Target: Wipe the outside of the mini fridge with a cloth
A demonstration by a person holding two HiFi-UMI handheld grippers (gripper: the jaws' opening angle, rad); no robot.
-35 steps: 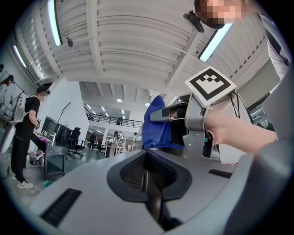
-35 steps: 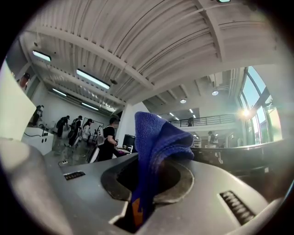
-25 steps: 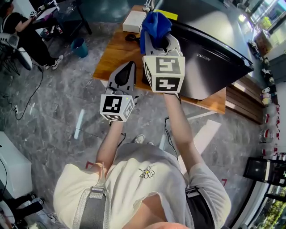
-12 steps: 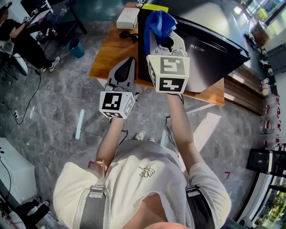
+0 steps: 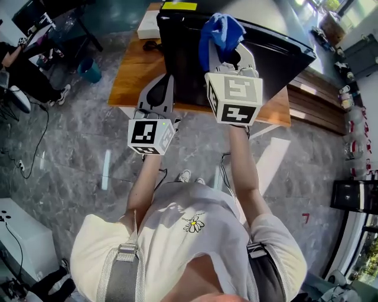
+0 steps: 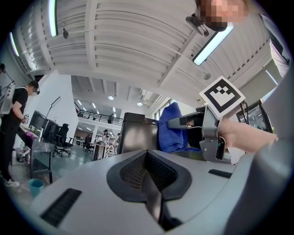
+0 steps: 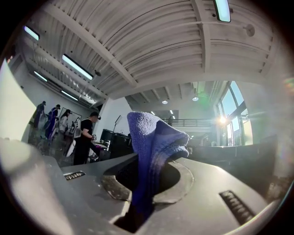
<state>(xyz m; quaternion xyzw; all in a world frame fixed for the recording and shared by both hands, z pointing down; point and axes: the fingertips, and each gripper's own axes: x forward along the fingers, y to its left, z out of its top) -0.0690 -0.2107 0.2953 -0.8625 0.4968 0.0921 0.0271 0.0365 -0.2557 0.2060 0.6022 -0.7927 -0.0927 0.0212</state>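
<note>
The black mini fridge [image 5: 180, 65] stands on a wooden table [image 5: 127, 82] at the top of the head view. My right gripper [image 5: 222, 52] is shut on a bunched blue cloth [image 5: 220, 30], held up in front of the fridge's upper front edge; I cannot tell whether the cloth touches it. In the right gripper view the cloth [image 7: 154, 142] sticks up out of the shut right gripper [image 7: 144, 179]. My left gripper [image 5: 168, 81] is shut and empty, left of the right one, near the table's front edge. The left gripper view shows the left gripper [image 6: 148, 161], the fridge [image 6: 137, 134] and the cloth [image 6: 172, 128].
A white box [image 5: 147, 23] and a yellow sheet [image 5: 179, 6] lie behind the fridge. A blue bin [image 5: 90, 71] and a seated person [image 5: 23, 65] are at the left on the grey stone floor. A wooden bench [image 5: 322, 100] runs along the right.
The right gripper with the cloth has shifted right along the fridge, from its left corner toward the middle. The left gripper has stayed at the table's front edge.
</note>
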